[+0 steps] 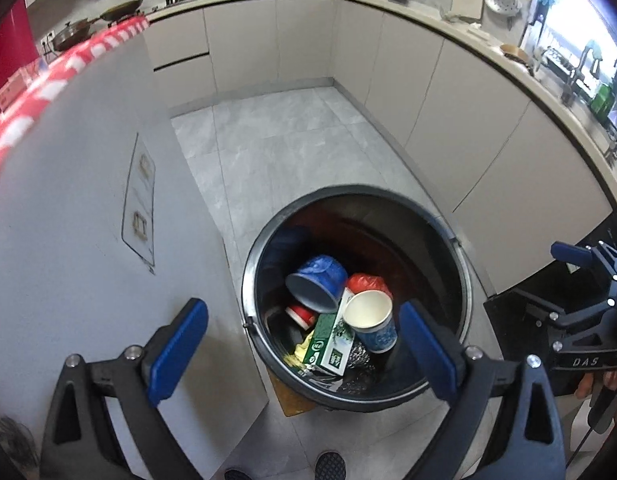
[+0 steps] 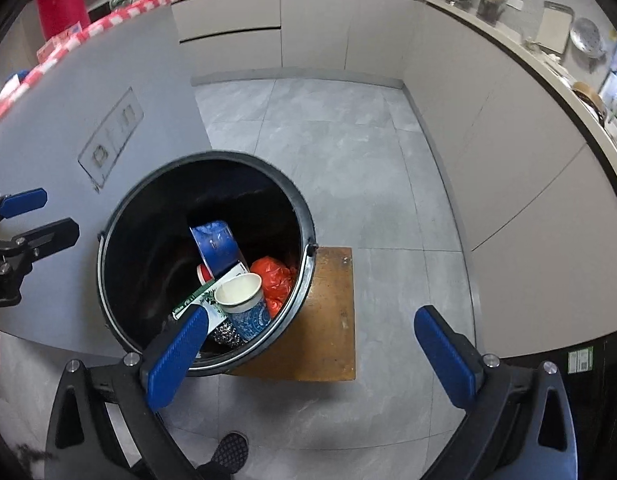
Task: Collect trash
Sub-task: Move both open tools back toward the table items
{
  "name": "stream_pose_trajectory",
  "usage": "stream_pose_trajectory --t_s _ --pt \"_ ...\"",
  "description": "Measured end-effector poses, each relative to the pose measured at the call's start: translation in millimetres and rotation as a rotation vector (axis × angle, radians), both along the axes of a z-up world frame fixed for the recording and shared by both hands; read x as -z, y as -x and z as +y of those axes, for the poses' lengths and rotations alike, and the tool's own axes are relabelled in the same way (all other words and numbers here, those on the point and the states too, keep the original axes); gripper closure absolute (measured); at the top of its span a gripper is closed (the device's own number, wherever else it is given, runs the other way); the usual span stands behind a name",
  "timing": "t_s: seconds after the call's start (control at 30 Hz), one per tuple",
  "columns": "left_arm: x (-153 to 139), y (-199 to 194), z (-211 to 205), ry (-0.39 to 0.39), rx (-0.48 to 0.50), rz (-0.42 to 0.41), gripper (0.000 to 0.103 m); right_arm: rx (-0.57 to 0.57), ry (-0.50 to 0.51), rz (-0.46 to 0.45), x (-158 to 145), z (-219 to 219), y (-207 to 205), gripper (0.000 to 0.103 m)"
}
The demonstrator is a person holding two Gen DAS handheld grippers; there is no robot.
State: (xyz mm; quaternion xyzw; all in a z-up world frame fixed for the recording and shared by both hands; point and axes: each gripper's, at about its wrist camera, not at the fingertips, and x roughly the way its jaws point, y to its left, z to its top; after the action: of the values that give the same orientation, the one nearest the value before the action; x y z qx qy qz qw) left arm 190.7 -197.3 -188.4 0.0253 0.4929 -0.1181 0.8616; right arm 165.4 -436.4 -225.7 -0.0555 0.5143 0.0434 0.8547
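A round black trash bin [image 1: 460, 276] [image 2: 108, 276] stands on the grey tile floor and holds trash: a blue bowl [image 1: 318, 280] [image 2: 216, 244], a white-and-blue paper cup [image 1: 370, 320] [image 2: 244, 300], a green-and-white carton [image 1: 328, 340] [image 2: 200, 294], a red plastic bag [image 1: 366, 282] [image 2: 276, 280], a red-and-white cup [image 1: 302, 314] and a steel scourer [image 1: 360, 354] [image 2: 224, 332]. My left gripper [image 1: 304, 350] is open and empty above the bin. My right gripper [image 2: 312, 352] is open and empty above the bin's right side; it also shows at the right of the left wrist view [image 1: 580, 280].
The bin sits on a brown wooden board [image 2: 328, 312] [image 1: 292, 396]. A grey island wall [image 1: 68, 220] [image 2: 68, 112] stands to the left, beige cabinets [image 1: 488, 128] [image 2: 508, 140] behind and to the right. A countertop [image 1: 428, 12] carries kitchenware. The person's shoe [image 2: 228, 450] is below.
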Motion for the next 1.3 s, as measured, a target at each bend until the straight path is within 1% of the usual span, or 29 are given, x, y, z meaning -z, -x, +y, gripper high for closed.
stream_pose_trajectory --t_s 0.17,0.33,0.53,0.7,0.8,0.93,1.3 --pt "-25.4 7.4 -1.7 0.013 0.006 -0.033 0.005 0.035 -0.022 -0.036 -24.1 -4.4 9.1 0.000" --pt "-43.5 13.3 0.7 0.035 -0.007 -0.064 0.005 0.052 -0.025 -0.079 -49.0 -2.7 19.3 0.000" --pt "-66.5 25.4 6.8 0.047 -0.019 -0.117 0.005 0.077 -0.030 -0.113 -71.7 -1.9 29.6 0.000" --pt "-91.0 40.4 16.7 0.056 -0.041 -0.171 0.005 0.082 -0.051 -0.162 -99.4 3.9 41.8 0.000" --pt "-105.9 48.1 25.2 0.059 -0.059 -0.209 0.005 0.070 -0.063 -0.202 -118.2 15.3 48.4 0.000" --pt "-119.6 54.3 39.3 0.064 -0.087 -0.238 0.004 0.033 -0.080 -0.247 -142.0 36.1 51.5 0.000" --pt "-149.5 72.5 82.0 0.052 -0.168 -0.306 0.004 -0.061 -0.111 -0.323 -181.8 85.5 55.5 0.000"
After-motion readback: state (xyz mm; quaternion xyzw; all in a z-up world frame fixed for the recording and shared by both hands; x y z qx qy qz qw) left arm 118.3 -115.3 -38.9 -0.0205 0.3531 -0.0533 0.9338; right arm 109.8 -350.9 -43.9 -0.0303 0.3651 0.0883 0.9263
